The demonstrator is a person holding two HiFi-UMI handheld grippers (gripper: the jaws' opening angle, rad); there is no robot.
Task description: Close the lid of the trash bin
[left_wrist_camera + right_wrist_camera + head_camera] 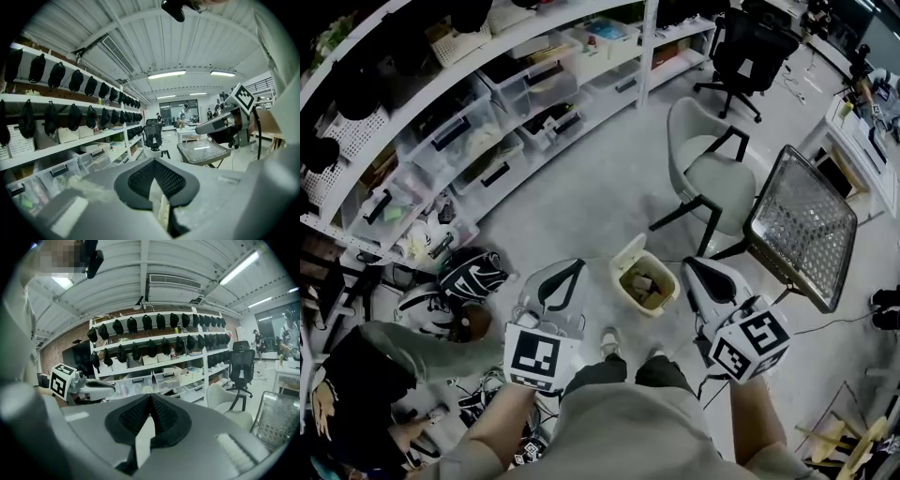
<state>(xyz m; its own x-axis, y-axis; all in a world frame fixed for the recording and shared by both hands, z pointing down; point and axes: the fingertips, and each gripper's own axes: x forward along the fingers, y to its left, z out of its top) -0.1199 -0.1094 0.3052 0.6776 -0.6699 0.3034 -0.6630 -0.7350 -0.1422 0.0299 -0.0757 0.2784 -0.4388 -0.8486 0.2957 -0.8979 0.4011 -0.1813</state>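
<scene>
A small cream trash bin [644,281] stands on the floor in front of my feet. Its lid [628,250] is tipped up at the far left side, and rubbish shows inside. My left gripper [572,266] hovers just left of the bin, held above it. My right gripper [689,266] hovers just right of it. Both are shut with nothing between the jaws. The gripper views look level across the room, so the bin is hidden there. The left gripper view shows the shut tips [154,161] and the right gripper [206,127]. The right gripper view shows its shut tips [150,397] and the left gripper [105,387].
A grey chair [712,173] stands beyond the bin, and a metal mesh table [802,225] is at the right. Long shelves [487,122] with plastic boxes line the left. Bags [469,277] and a crouched person [356,384] are on the floor at the left.
</scene>
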